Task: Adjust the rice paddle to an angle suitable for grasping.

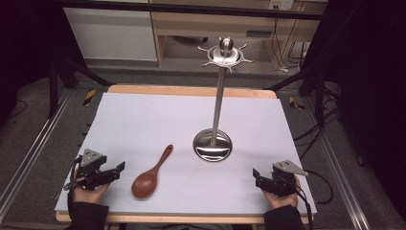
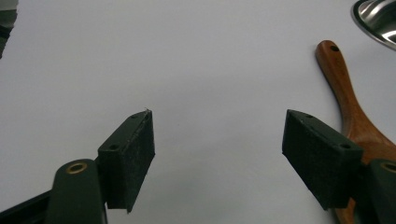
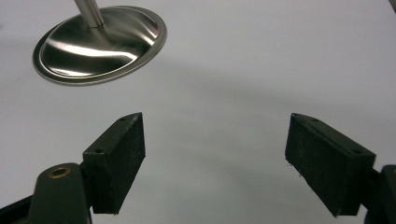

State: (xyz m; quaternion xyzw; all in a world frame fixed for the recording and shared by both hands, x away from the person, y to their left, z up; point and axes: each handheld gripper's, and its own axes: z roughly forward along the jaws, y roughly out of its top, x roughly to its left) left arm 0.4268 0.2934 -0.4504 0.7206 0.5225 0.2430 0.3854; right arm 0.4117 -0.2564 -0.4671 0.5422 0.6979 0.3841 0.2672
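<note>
- Left gripper – near bench edge, held in a hand at the left corner; jaws spread wide, nothing between them, white surface showing through the gap in the left gripper view.
- Right gripper – near edge at the right, held in the other hand; jaws likewise spread, empty, pointing inward toward the middle of the bench.
- Wooden spoon lies flat on the white bench, just beside the left gripper on its inner side, not touching it. Bowl toward the person, handle slanting away toward the stand. A small hole shows at the handle tip in the left gripper view.
- Metal stand upright, right of centre – round shiny base, thin pole, a ring of hooks at the top. Hooks carry nothing.
- Spoon handle tip near the base, apart from it.
- Right gripper view: base of the stand ahead and to the left of the jaws, well apart.
</note>
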